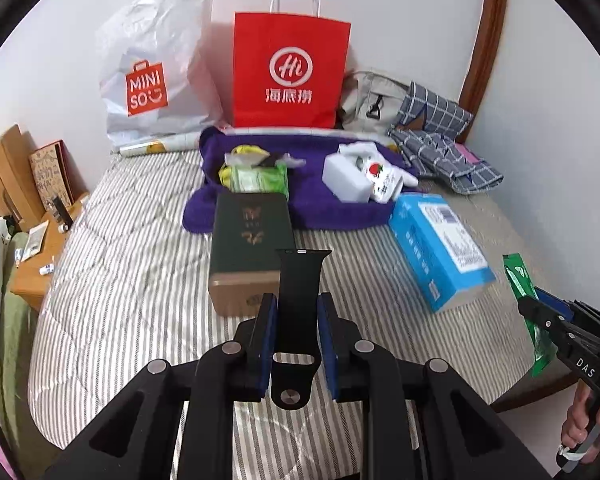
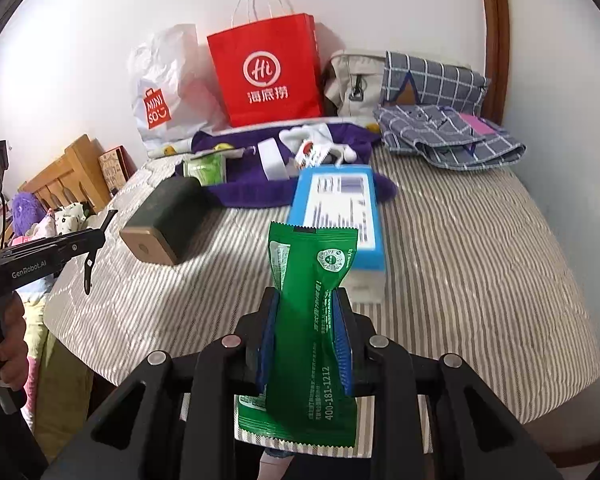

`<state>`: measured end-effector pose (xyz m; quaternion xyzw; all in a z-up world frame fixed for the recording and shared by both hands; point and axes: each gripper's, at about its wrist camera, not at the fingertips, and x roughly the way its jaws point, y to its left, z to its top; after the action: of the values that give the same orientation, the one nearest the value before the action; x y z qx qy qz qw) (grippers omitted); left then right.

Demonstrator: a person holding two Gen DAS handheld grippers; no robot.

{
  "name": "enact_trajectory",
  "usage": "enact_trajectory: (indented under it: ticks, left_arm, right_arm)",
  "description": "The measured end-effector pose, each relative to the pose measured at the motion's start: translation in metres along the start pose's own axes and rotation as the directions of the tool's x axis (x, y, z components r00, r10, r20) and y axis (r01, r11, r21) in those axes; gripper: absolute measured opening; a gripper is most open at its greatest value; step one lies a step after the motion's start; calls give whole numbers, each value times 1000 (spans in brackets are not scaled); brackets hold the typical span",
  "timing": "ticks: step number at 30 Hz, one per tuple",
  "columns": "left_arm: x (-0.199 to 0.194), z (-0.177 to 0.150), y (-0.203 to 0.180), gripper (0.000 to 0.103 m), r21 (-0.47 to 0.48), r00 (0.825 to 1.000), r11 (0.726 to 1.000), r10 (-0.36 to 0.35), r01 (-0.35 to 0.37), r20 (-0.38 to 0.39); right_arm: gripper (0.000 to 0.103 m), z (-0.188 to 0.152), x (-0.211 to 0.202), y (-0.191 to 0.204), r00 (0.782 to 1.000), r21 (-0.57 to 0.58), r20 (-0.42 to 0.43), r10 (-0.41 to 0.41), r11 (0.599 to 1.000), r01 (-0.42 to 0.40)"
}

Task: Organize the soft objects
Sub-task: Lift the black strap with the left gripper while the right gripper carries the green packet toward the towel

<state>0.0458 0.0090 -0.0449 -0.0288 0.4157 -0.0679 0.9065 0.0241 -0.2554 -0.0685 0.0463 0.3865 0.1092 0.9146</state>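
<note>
My left gripper [image 1: 298,304] is shut on a black watch strap [image 1: 298,280] and holds it above the striped bed [image 1: 140,248]. My right gripper [image 2: 306,300] is shut on a green foil packet [image 2: 312,280], held above the bed's near edge; it also shows at the right of the left wrist view [image 1: 520,280]. A purple towel [image 1: 332,208] lies at the back of the bed with a green wipes pack [image 1: 260,178], a white box [image 1: 346,176] and a strawberry-print packet [image 1: 384,180] on it.
A dark green box [image 1: 248,248] and a blue box [image 1: 440,244] lie mid-bed. A red paper bag [image 1: 290,72], a white Miniso bag [image 1: 156,76], a beige bag [image 1: 370,100] and checked cloth [image 1: 440,140] stand by the wall. A wooden nightstand [image 1: 40,264] is at left.
</note>
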Motion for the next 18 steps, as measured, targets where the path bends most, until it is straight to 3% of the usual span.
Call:
enact_trajectory:
  ticks: [18]
  left_arm:
    - [-18, 52, 11, 20, -20, 997, 1000, 16, -14, 73]
  right_arm:
    - [27, 64, -5, 12, 997, -13, 49, 52, 999, -51]
